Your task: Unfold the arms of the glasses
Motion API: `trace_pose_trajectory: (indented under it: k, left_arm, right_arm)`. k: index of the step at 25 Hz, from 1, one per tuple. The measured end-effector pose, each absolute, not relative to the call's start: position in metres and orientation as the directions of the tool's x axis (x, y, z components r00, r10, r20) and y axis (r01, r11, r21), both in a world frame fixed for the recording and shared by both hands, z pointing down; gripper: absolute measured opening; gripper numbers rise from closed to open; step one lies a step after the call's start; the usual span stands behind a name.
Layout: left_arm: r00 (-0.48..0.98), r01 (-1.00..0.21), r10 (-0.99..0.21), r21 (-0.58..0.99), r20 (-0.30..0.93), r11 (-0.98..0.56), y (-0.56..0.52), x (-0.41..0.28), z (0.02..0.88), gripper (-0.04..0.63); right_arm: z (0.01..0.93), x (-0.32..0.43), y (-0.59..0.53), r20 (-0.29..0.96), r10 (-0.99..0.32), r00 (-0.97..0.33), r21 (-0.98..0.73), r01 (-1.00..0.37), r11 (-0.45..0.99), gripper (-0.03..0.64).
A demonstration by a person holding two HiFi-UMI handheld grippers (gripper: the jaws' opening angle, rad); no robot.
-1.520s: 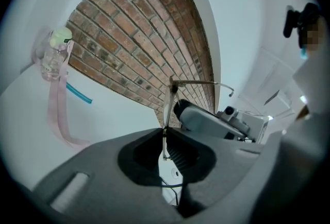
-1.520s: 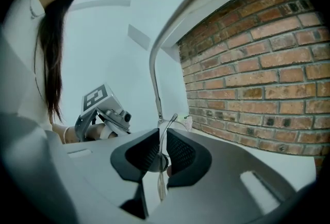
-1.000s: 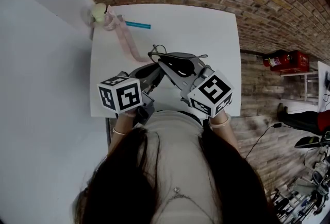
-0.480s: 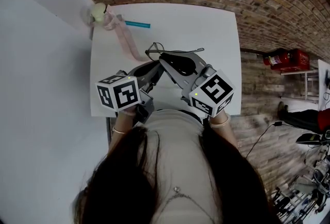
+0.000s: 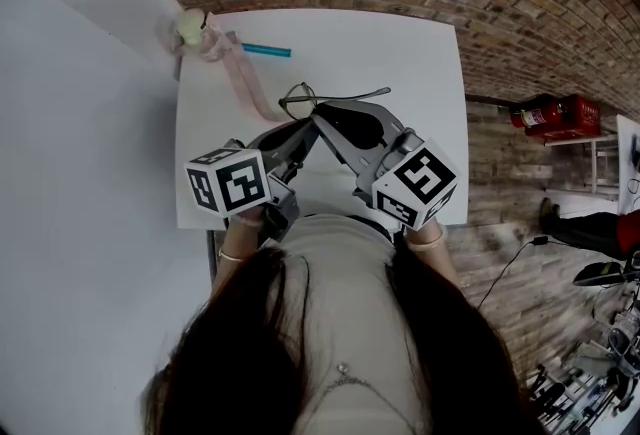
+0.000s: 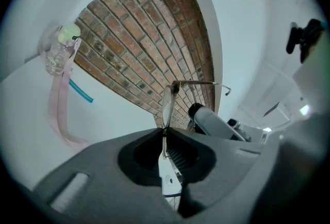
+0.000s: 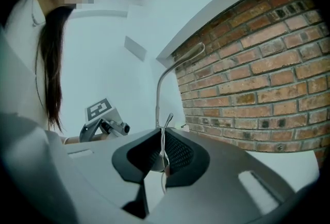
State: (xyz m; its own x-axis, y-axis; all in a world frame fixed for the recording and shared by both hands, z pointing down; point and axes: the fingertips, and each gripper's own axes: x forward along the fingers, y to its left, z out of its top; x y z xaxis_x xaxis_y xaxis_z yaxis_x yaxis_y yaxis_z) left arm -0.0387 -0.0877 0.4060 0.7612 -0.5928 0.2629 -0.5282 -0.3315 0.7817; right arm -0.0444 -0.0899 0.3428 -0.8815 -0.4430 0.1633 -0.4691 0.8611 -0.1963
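The thin wire-framed glasses [image 5: 298, 101] hang above the white table [image 5: 410, 53], held between both grippers. My left gripper [image 5: 302, 126] is shut on the frame; in the left gripper view the lens [image 6: 167, 105] stands up edge-on from the closed jaws [image 6: 164, 134]. One arm [image 5: 360, 95] sticks out to the right, seen in the left gripper view as a bar [image 6: 201, 83]. My right gripper [image 5: 323, 115] is shut on the other thin arm [image 7: 161, 89], which rises out of its jaws [image 7: 164, 135] and curves away.
A small clear bottle with a pale cap [image 5: 193, 25] and a pink strap [image 5: 243, 78] lies at the table's far left corner, with a teal stick [image 5: 266, 49] beside it. A white wall runs along the left. Brick floor and a red object [image 5: 555, 113] lie to the right.
The lenses have shifted slightly left and the free arm has swung further up and away from the frame. Both grippers have stayed shut and nearly in place.
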Motion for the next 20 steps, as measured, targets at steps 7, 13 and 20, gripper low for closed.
trace_pose_trajectory:
  k: [7,13,20]
  left_arm:
    - [0.760,-0.512,-0.600,0.798,0.249,-0.318,-0.089,-0.041,0.406,0.023]
    - [0.756,-0.499,-0.610,0.813,0.238,-0.301,-0.089,-0.043,0.405,0.023]
    - [0.748,-0.488,-0.623,0.826,0.228,-0.283,-0.091,-0.048,0.406,0.023]
  right_arm:
    - [0.336,-0.042,-0.090,0.148,-0.450,-0.881,-0.195,-0.472,0.860,0.028]
    - [0.331,-0.038,-0.091,0.130,-0.460,-0.878,-0.193,-0.478,0.857,0.028]
    - [0.328,-0.033,-0.094,0.114,-0.472,-0.874,-0.193,-0.486,0.853,0.028]
